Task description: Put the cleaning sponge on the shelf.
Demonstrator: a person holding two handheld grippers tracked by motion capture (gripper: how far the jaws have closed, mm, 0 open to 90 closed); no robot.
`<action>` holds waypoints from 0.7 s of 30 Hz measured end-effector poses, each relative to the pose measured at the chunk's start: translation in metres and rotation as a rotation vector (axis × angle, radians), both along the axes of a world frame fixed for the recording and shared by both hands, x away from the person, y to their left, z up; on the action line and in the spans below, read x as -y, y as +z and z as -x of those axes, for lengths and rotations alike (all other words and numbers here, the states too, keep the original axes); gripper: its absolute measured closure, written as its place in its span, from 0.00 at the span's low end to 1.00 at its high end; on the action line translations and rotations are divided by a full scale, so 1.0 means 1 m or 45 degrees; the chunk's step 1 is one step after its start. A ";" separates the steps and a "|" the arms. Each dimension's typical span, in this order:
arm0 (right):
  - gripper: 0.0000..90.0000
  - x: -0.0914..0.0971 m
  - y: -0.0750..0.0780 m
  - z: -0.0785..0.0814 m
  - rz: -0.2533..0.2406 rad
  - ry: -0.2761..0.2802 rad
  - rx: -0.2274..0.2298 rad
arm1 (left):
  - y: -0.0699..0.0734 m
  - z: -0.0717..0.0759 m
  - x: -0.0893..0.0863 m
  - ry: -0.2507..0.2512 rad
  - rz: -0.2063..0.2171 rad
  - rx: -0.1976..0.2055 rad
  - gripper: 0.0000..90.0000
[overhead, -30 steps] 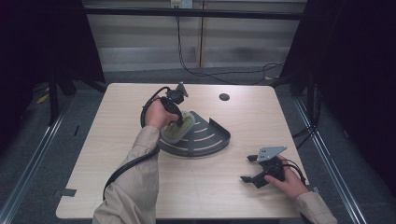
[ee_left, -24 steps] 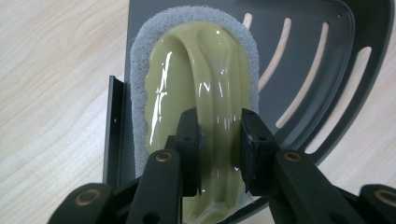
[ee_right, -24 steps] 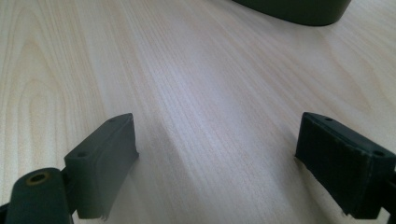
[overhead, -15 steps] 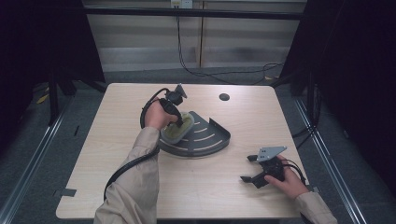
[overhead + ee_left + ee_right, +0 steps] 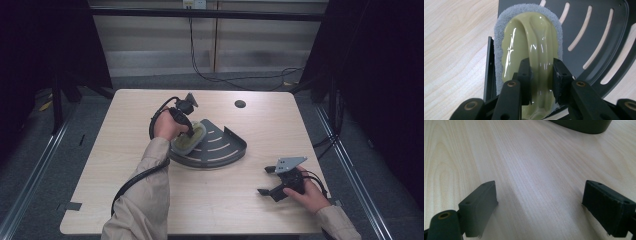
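A pale yellow-green scrubber [image 5: 529, 47] with a grey sponge pad around its edge lies on the left part of a dark grey quarter-round slotted rack [image 5: 222, 145] at the table's middle. My left gripper [image 5: 541, 80] is shut on the scrubber's raised handle ridge; the scrubber [image 5: 190, 136] sits under the hand in the high view, with the left gripper [image 5: 186, 131] above it. The rack's slotted floor [image 5: 599, 37] spreads to the right of the scrubber. My right gripper [image 5: 266, 181] rests low over bare table at the front right, open, with nothing between its pads [image 5: 480, 205].
The wooden table [image 5: 125, 150] has a round black cable hole [image 5: 240, 104] near its far edge. Black cables trail from both grippers. The rack's edge [image 5: 584, 126] lies far ahead of the right gripper. Dark floor and metal rails surround the table.
The left gripper and scrubber have shifted slightly toward the front left over the rack. The right gripper has stayed in place.
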State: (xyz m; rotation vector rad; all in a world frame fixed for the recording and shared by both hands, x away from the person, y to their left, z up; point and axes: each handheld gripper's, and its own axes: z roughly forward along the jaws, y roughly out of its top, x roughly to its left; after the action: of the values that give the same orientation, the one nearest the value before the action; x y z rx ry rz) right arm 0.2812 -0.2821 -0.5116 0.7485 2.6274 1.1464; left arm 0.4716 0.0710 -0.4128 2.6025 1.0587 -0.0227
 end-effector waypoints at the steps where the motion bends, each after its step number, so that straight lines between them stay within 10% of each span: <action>1: 0.13 0.000 0.000 0.000 0.000 0.000 0.000 | -0.001 0.000 0.000 0.004 -0.005 0.001 0.80; 21: 0.13 0.000 0.000 0.000 0.000 -0.001 0.000 | -0.011 -0.001 -0.004 0.015 -0.021 -0.028 0.80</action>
State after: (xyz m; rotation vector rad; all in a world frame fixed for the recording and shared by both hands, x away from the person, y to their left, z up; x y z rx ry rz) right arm 0.2812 -0.2821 -0.5116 0.7493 2.6266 1.1464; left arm 0.4728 0.0755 -0.4234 2.6167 1.0864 -0.0400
